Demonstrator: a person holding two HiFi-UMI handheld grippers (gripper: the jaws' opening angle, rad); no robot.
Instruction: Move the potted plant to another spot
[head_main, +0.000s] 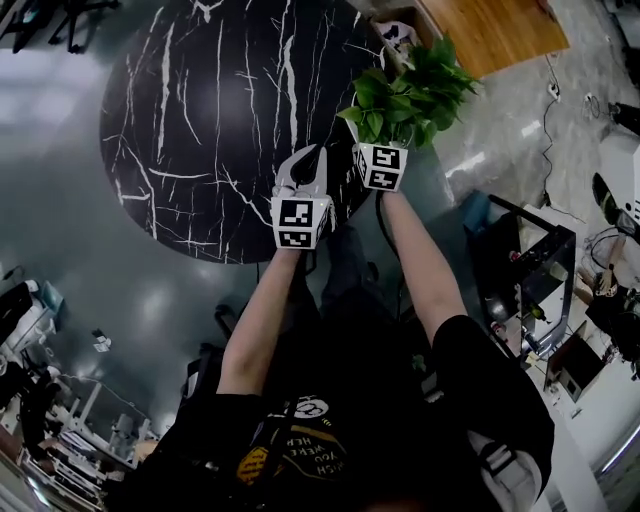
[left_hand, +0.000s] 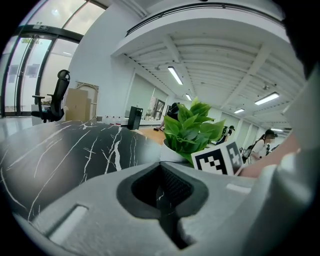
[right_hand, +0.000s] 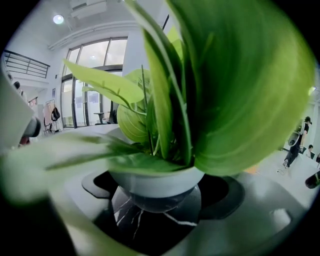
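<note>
The potted plant (head_main: 415, 85), green leaves in a small white bowl-shaped pot (right_hand: 157, 182), stands at the right edge of the round black marble table (head_main: 200, 130). My right gripper (head_main: 383, 135) reaches in under the leaves. Its jaws sit against both sides of the pot, shut on it, and the pot's reflection shows on the marble below. My left gripper (head_main: 312, 160) hovers over the table's near edge, a little left of the plant, shut and empty (left_hand: 165, 192). From there I see the plant (left_hand: 190, 127) and the right gripper's marker cube (left_hand: 217, 159).
A wooden floor area (head_main: 490, 30) lies beyond the plant. Desks and equipment (head_main: 530, 270) crowd the right side. An office chair (left_hand: 52, 97) and a cardboard box (left_hand: 80, 102) stand past the table's far side, with a dark box (left_hand: 134, 118) behind it.
</note>
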